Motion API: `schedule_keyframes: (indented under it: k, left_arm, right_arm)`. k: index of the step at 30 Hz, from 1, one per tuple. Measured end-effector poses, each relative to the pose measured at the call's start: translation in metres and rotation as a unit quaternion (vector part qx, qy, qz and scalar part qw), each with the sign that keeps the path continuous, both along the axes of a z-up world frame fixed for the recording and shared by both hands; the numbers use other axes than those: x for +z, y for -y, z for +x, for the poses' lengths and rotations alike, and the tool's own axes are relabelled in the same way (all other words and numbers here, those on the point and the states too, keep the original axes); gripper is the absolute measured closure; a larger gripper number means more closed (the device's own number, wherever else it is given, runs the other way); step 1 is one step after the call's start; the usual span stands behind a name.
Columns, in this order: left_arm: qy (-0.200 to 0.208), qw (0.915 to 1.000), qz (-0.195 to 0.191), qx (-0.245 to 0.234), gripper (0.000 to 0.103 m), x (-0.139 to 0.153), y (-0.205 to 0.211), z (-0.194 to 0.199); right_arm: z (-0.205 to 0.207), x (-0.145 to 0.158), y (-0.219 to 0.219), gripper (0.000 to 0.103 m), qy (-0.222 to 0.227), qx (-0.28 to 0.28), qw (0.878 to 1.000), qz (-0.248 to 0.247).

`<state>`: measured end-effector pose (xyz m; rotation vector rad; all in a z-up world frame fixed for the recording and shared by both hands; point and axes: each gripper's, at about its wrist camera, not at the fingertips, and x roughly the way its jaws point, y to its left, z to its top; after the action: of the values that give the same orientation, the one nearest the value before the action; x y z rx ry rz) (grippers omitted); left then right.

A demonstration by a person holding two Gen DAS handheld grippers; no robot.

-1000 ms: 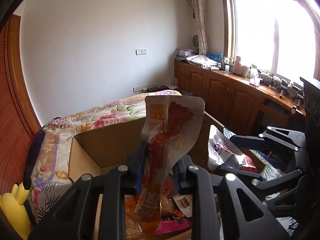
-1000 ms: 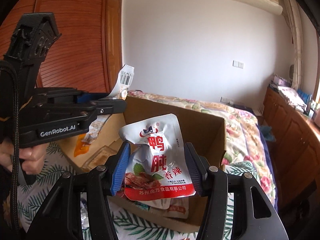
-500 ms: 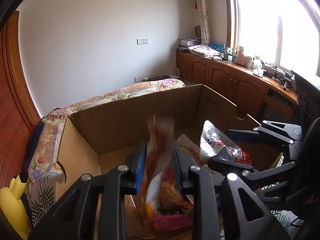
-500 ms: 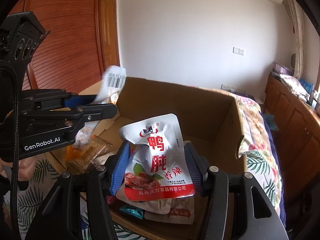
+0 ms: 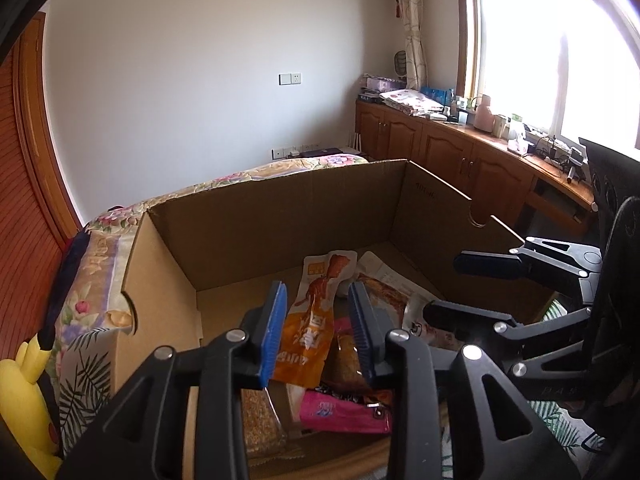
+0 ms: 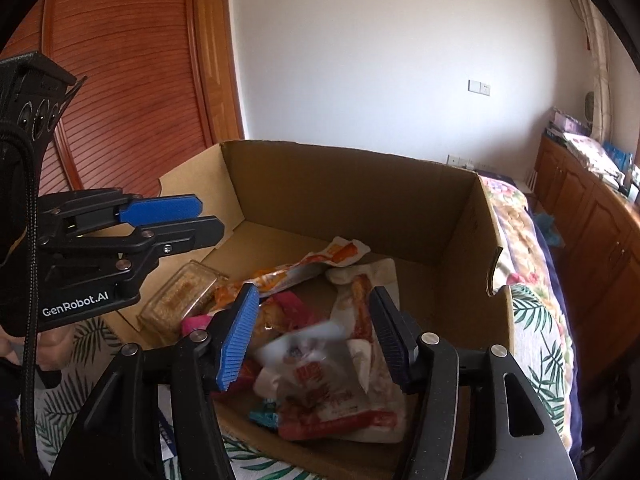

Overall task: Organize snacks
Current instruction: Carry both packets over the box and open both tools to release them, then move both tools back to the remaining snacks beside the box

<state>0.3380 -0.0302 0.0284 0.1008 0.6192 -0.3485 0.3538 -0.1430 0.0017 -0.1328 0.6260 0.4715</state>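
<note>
An open cardboard box (image 5: 280, 220) (image 6: 340, 200) stands on the bed with several snack packets inside. My left gripper (image 5: 318, 332) (image 6: 204, 220) hangs over the box's left side. Its jaws are opening and nothing is pressed between the pads. The long orange packet (image 5: 316, 320) (image 6: 288, 276) lies loose on the pile beyond them. My right gripper (image 6: 312, 336) (image 5: 444, 288) is open over the box's near right part. The white and red pouch (image 6: 320, 380) shows blurred below its fingers, on the heap and free of the pads.
A pink packet (image 5: 340, 412) and a clear tub of grain bars (image 6: 180, 300) also lie in the box. A yellow plush toy (image 5: 24, 400) sits left of it on the floral bedcover (image 6: 532, 320). Wooden cabinets (image 5: 460, 152) run under the window. A hand (image 6: 52, 344) holds the left gripper.
Both grippers sank toward the box. The left jaws parted and the orange packet fell into the box. The right gripper let go of the white and red pouch, which dropped onto the pile.
</note>
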Motion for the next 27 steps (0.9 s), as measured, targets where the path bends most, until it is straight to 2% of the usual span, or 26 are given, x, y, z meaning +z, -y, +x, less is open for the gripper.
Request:
schedule_keyframes:
  k: [6, 12, 15, 21, 27]
  left_arm:
    - [0.016, 0.9998, 0.008, -0.002, 0.071, 0.009, -0.002, -0.023]
    - [0.027, 0.9996, 0.001, -0.012, 0.065, 0.02, -0.006, -0.053]
    - [0.031, 0.9994, -0.005, -0.018, 0.058, 0.024, -0.009, -0.07]
    - [0.033, 0.9991, -0.007, -0.024, 0.054, 0.024, -0.008, -0.099]
    - [0.019, 0.9994, -0.005, -0.029, 0.053, 0.007, -0.007, -0.121]
  right_arm:
    - [-0.018, 0.01, 0.009, 0.044, 0.011, -0.005, 1.0, 0.011]
    - [-0.05, 0.021, 0.026, 0.044, 0.025, -0.019, 0.999, 0.021]
    - [-0.068, 0.023, 0.036, 0.044, 0.027, -0.031, 0.999, 0.025]
    - [-0.09, 0.011, 0.054, 0.044, 0.015, -0.053, 0.998, 0.027]
    - [-0.101, -0.015, 0.066, 0.044, -0.02, -0.066, 0.997, 0.022]
